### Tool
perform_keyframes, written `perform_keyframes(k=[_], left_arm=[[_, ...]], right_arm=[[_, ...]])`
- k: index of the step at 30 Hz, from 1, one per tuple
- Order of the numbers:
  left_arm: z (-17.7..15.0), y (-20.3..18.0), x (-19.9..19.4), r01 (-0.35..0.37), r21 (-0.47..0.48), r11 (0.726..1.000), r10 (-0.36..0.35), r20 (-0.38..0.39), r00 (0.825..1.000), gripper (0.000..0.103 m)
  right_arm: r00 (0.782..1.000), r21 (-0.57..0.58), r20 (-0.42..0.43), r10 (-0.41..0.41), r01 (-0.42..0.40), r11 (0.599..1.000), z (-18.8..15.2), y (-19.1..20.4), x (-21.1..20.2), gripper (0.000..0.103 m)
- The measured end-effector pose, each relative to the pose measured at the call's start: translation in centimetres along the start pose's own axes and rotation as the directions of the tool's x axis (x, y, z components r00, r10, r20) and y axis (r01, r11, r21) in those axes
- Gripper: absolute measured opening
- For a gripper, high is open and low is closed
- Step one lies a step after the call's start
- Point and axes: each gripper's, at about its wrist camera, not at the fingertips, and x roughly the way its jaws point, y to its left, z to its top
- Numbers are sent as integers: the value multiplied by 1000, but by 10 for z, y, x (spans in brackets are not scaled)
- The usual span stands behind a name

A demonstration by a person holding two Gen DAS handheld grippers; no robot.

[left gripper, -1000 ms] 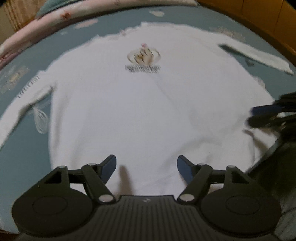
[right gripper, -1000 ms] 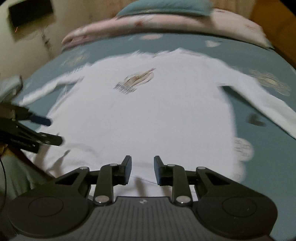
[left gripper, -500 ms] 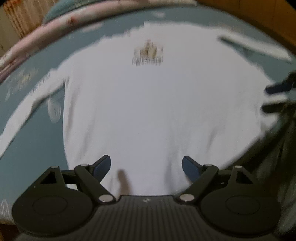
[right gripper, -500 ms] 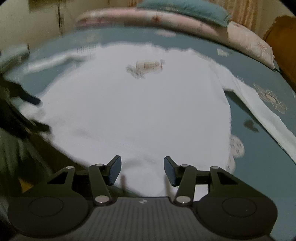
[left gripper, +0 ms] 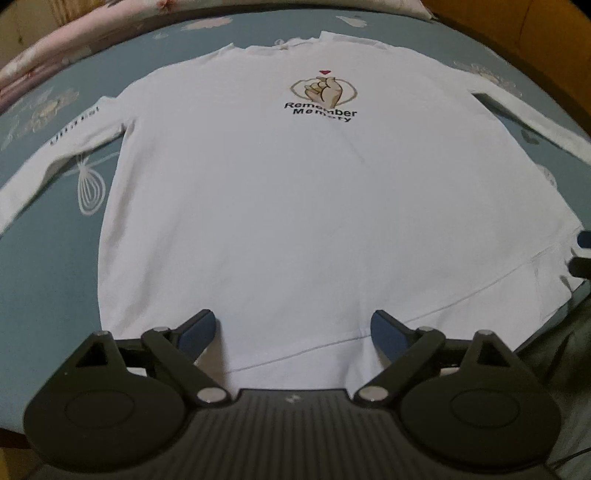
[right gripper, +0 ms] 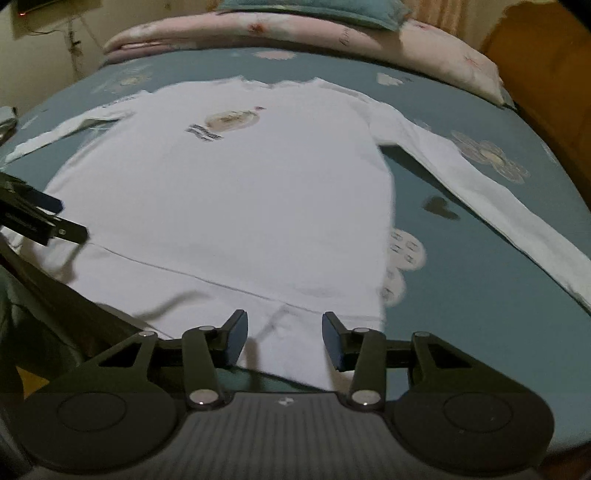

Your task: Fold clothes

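Observation:
A white long-sleeved shirt (left gripper: 288, 206) with a "Remember Memory" print lies flat and face up on the teal bed sheet (left gripper: 48, 258), both sleeves spread out. My left gripper (left gripper: 291, 328) hovers over the hem's left part. Its jaws are opening wide and only flat cloth lies below them. My right gripper (right gripper: 284, 334) is over the hem near the shirt's right corner. Its jaws are closing with a fold of hem cloth between them, and the pads do not press on it. Each gripper also shows at the edge of the other's view: the right gripper (left gripper: 581, 254) and the left gripper (right gripper: 48, 221).
A pink flowered quilt (right gripper: 424, 48) and a teal pillow (right gripper: 314, 9) lie along the far end of the bed. A wooden board (right gripper: 546, 62) rises at the far right. The bed's near edge runs just under both grippers.
My right gripper has slid to the right along the hem, and its jaws have spread from a narrow gap. The left jaws have widened.

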Motion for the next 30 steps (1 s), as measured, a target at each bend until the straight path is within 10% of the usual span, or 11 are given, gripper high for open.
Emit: perform_keyframes(k=[12, 20, 30], left_arm=[[2, 1, 0, 5, -3, 1000, -5, 15, 1000, 93], [10, -3, -33, 69, 9, 998, -69, 48, 996, 93], [-24, -2, -27, 137, -19, 990, -138, -97, 986, 93]], right_arm=[[993, -128, -46, -113, 106, 986, -9, 8, -5, 58], [1000, -109, 8, -12, 13, 994, 22, 32, 22, 58], [1000, -5, -1, 23, -23, 1000, 7, 12, 26, 70]])
